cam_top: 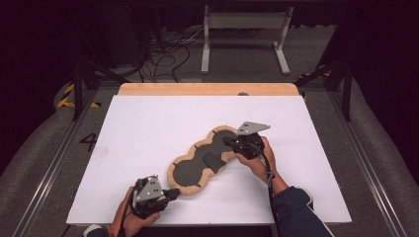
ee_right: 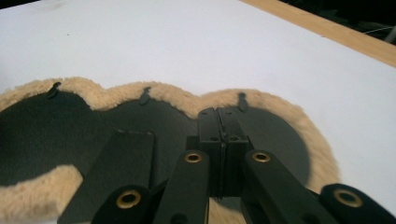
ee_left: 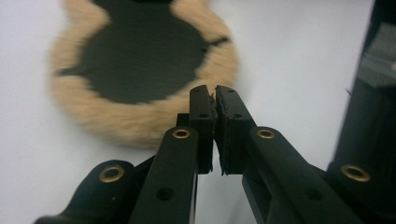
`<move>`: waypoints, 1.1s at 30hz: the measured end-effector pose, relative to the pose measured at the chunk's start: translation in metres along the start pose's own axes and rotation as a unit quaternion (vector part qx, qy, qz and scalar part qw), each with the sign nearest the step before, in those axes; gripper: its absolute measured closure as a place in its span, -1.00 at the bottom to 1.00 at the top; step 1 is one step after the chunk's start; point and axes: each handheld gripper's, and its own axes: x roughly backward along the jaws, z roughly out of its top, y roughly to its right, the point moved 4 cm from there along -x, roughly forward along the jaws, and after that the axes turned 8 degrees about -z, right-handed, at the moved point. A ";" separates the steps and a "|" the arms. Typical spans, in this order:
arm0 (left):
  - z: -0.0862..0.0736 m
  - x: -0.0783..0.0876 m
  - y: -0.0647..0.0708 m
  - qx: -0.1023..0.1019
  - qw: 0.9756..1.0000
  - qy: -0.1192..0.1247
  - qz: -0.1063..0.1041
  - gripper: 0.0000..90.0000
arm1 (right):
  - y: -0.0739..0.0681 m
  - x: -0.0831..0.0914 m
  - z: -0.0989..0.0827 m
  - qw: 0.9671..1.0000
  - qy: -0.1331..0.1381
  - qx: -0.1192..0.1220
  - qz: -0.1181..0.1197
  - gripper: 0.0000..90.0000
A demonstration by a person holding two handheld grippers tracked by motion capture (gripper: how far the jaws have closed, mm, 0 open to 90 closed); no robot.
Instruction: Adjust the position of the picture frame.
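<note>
A white tabletop (cam_top: 148, 123) is carrying a three-lobed fleece-edged pad (cam_top: 190, 170) — dark face up, tan pile around the rim — lying on a diagonal from about 7 o'clock to 1 o'clock near the middle of the surface. A dark flap (cam_top: 212, 161) is lying loose on its centre lobe. At the pad's 1 o'clock end, the right claw (cam_top: 228, 141) is resting over the dark face with its jaws pressed together; whether any material is pinched between them cannot be told. At the 7 o'clock end, the left claw (cam_top: 174, 193) is sitting at the fleece rim, jaws drawn nearly together with nothing visibly between them.

The risk appears to be this: the pad looks soft and limp, so a pull from one end alone could be dragging it across the smooth tabletop or bunching it — and shallow bites on loose pile could be slipping free.
</note>
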 end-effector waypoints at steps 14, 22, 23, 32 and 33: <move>0.002 -0.026 0.007 0.007 1.000 -0.020 -0.014 0.82 | -0.018 -0.071 0.025 0.998 -0.053 0.014 0.004 1.00; 0.002 -0.027 0.001 0.012 1.000 -0.015 0.004 0.85 | -0.017 -0.093 0.025 0.995 -0.103 0.017 -0.005 1.00; 0.002 -0.026 0.000 0.010 1.000 -0.016 0.005 0.86 | -0.017 -0.092 0.025 0.994 -0.107 0.021 -0.002 1.00; 0.002 -0.023 -0.004 0.003 1.000 -0.020 0.011 0.99 | -0.014 -0.077 0.028 0.992 -0.122 0.022 0.015 1.00; 0.002 -0.022 -0.004 0.004 1.000 -0.021 0.010 0.99 | -0.014 -0.074 0.027 0.992 -0.125 0.022 0.023 1.00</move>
